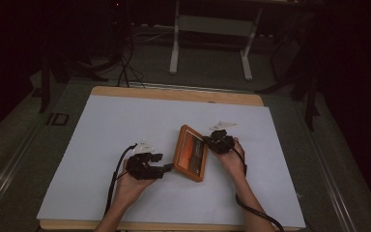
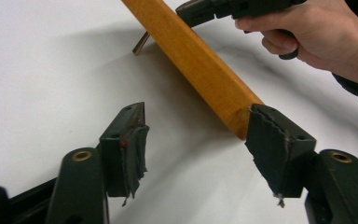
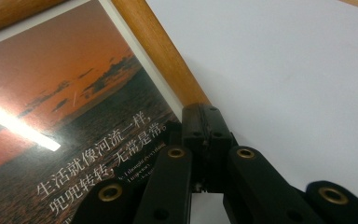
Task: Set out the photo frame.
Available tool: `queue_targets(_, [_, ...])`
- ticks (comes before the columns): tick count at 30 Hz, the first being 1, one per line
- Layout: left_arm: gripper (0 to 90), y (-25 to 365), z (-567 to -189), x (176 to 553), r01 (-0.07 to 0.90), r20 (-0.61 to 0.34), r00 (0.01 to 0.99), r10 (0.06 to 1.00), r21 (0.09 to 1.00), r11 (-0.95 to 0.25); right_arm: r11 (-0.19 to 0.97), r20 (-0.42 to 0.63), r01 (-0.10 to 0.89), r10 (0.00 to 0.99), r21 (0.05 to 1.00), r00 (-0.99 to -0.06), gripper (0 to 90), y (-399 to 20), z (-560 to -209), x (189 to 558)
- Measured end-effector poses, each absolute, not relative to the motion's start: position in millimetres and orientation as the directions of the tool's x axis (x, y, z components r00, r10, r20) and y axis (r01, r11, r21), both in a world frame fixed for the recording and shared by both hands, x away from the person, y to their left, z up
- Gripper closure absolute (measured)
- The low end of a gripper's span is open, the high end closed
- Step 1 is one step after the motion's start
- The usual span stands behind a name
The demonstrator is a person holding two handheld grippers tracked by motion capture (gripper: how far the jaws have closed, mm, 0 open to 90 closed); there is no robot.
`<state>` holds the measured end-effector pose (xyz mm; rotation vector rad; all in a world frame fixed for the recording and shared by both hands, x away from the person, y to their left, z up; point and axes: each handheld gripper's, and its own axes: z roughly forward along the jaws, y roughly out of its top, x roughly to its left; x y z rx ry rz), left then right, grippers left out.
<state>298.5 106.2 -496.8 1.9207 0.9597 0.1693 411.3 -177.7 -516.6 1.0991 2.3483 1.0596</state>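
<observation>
Two grippers work one wooden picture frame [image 1: 191, 152] that stands tilted near the middle of the white table [image 1: 101, 145]. Your left gripper [image 1: 166, 168], at the frame's seven o'clock, has its jaws spread apart, one pad against the frame's corner without pinching it. Your right gripper [image 1: 206, 139], at two o'clock, is clamped on the frame's edge. Judging by this, the frame is propped but not yet freestanding. Its rear stand [image 2: 141, 43] is mostly hidden.

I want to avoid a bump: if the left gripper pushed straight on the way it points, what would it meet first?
Most likely the wooden picture frame: its end already lies by one pad of the open left gripper. Depth is unclear; a jaw may touch it already.
</observation>
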Motion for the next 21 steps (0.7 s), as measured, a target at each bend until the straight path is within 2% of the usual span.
queue_targets(8, [27.0,101,-498,297,0.557,-0.274,0.667,0.693,0.801,-0.22,0.429,0.006,0.513,0.763,0.744,-0.646,90.0,-177,-516,412])
queue_targets(21, [24.6,74,-508,293,0.566,-0.27,0.673,0.688,0.787,-0.245,0.424,0.01,0.514,0.764,0.745,-0.645,90.0,-178,-516,412])
